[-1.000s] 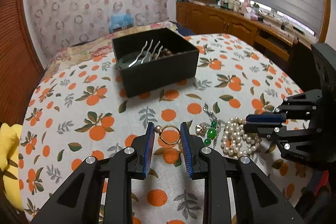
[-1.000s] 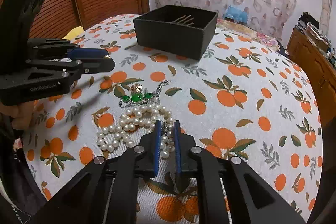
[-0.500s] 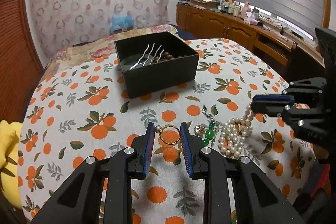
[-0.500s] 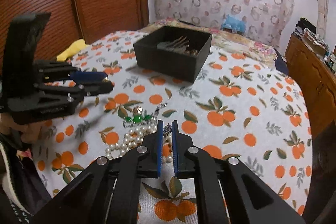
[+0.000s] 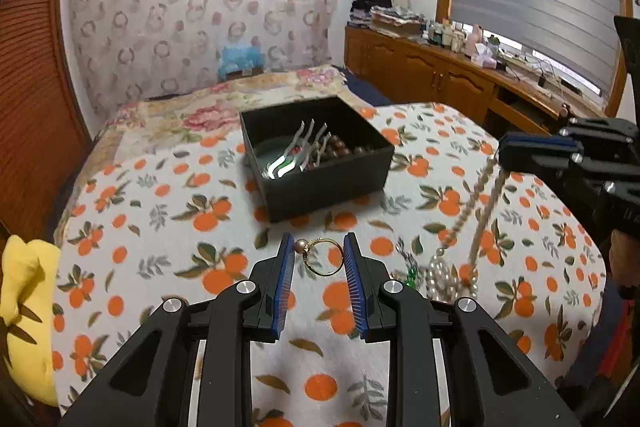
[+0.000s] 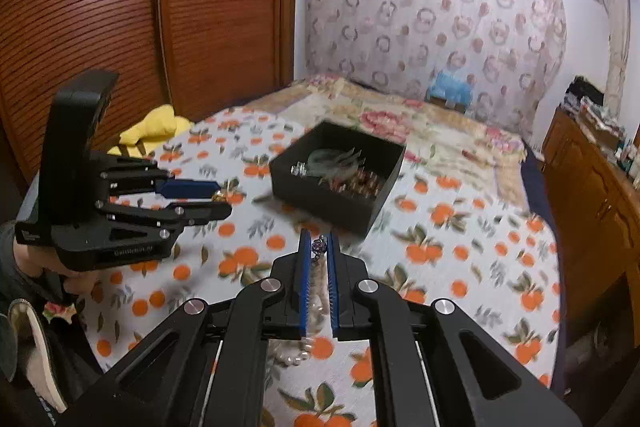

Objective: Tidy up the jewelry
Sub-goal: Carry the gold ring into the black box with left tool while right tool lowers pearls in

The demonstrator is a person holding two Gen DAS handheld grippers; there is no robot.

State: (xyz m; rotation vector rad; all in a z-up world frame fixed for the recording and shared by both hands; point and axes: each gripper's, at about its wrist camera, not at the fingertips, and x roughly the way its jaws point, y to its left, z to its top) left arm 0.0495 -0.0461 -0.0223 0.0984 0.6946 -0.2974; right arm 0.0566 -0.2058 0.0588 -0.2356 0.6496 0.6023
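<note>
Nearest, we hold the left gripper (image 5: 319, 251) clamped on the gold ring (image 5: 322, 260); the right gripper (image 6: 319, 251) grips the pearl necklace (image 5: 476, 215) by its clasp, strands hanging taut to the pile on the cloth (image 5: 160, 211); a green pendant (image 5: 409, 277) lies just beside the pile; beyond sits the black box (image 5: 320, 183) holding hairpins (image 5: 298, 157) and brown beads (image 5: 340, 147).

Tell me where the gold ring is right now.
In the left wrist view the gold ring sits clamped between the left gripper jaws, above the orange-print cloth, in front of the black box, with the pearl necklace to its right.
</note>
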